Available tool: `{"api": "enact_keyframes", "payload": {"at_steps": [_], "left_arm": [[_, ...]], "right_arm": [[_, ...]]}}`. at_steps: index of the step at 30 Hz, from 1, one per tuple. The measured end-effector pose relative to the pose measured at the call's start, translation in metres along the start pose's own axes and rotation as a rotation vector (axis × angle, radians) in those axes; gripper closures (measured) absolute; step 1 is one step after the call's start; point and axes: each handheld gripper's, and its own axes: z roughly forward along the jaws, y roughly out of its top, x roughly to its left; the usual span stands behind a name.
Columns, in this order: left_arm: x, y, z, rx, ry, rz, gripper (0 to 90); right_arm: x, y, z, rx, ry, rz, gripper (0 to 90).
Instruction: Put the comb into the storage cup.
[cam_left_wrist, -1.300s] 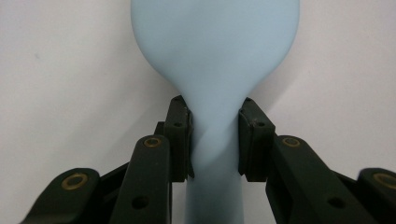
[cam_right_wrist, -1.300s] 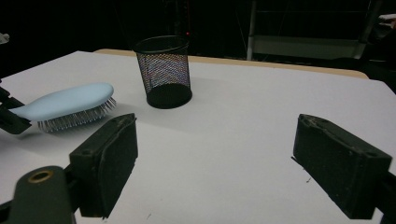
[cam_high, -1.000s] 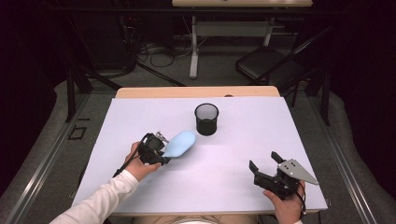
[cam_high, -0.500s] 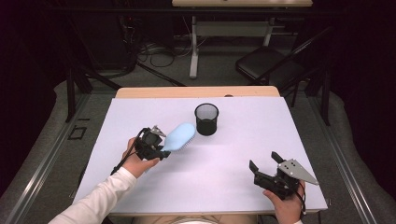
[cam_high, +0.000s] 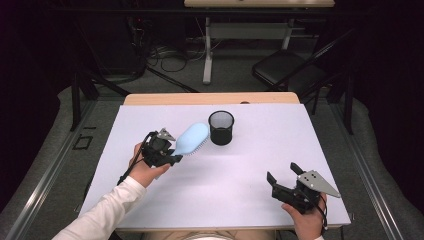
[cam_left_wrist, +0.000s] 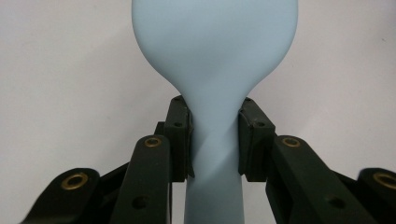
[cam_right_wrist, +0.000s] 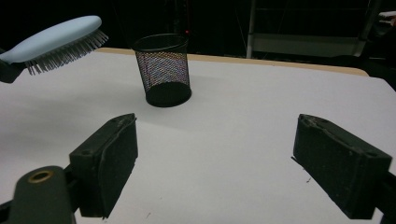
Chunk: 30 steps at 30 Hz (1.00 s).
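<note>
A light blue hairbrush (cam_high: 192, 139) hangs above the white table, its head up and to the right, close to the black mesh cup (cam_high: 221, 128). My left gripper (cam_high: 175, 158) is shut on the brush's handle; in the left gripper view both pads clamp the narrow neck of the hairbrush (cam_left_wrist: 215, 70). From the right gripper view the hairbrush (cam_right_wrist: 56, 42) shows its bristles facing down, left of the mesh cup (cam_right_wrist: 163, 70). My right gripper (cam_high: 284, 181) rests near the table's front right, jaws wide open with nothing between them (cam_right_wrist: 212, 163).
The white table top (cam_high: 260, 150) has a wooden strip along its far edge. Behind it stand a dark chair (cam_high: 290, 72), desk legs and cables on the floor.
The left hand has lifted the hairbrush off the table and carried it up and a little right, nearer the mesh cup. The right gripper has stayed still.
</note>
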Motion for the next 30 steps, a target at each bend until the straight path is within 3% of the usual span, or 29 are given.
{"api": "enact_keyframes", "payload": {"at_steps": [30], "left_arm": [[-0.006,0.016,-0.012,-0.222,0.039,-0.018,69.5]], "right_arm": [[0.0,0.0,0.0,0.0,0.0,-0.006,13.5]]}}
